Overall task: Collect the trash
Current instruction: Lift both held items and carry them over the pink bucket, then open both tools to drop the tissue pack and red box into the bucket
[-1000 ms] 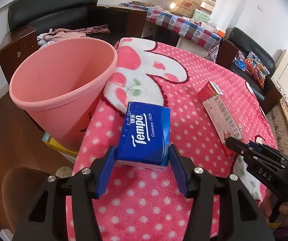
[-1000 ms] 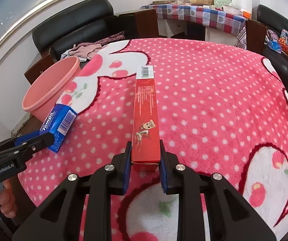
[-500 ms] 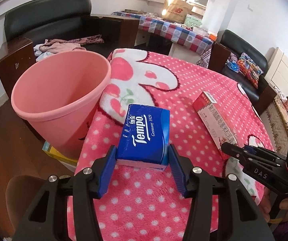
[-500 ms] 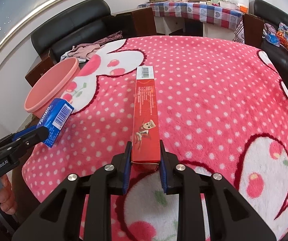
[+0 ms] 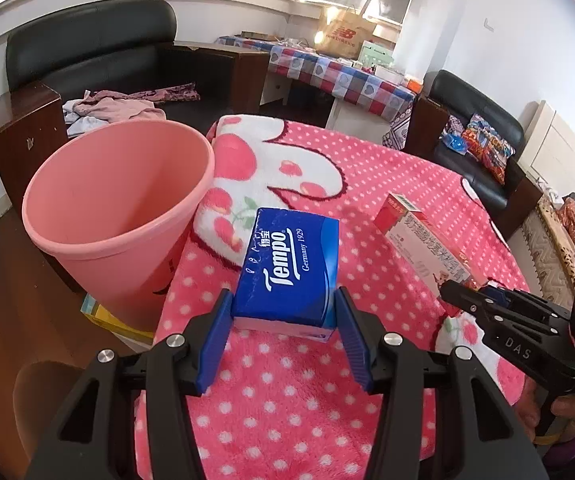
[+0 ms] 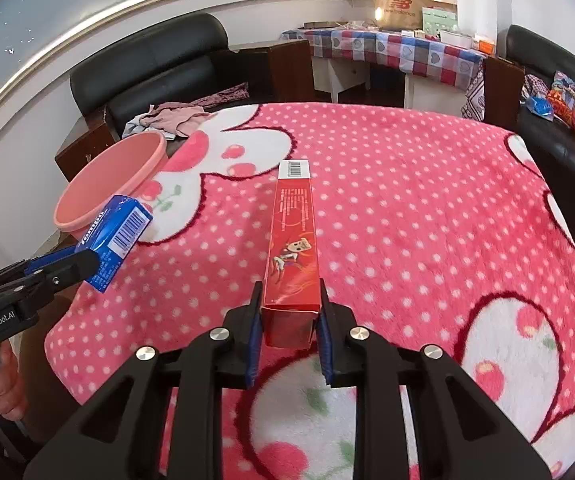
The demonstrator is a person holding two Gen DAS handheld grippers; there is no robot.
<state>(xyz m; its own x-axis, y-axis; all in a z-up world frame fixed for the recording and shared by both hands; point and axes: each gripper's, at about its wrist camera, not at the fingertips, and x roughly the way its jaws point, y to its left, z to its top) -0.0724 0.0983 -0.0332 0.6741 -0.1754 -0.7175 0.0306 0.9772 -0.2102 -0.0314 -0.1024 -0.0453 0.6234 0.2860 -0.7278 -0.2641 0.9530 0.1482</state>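
My left gripper is shut on a blue Tempo tissue pack and holds it above the table's left edge, just right of the pink bin. The pack and bin also show in the right wrist view at left. My right gripper is shut on the near end of a long red box, held above the pink polka-dot blanket. That box and the right gripper show at right in the left wrist view.
The bin stands on the floor beside the table, with a yellow item at its base. A black sofa with clothes lies behind it. A checkered table and a second black sofa stand farther back.
Both grippers have risen with their loads. The tissue pack and red box sit higher above the blanket, and the bin looks a little farther away.
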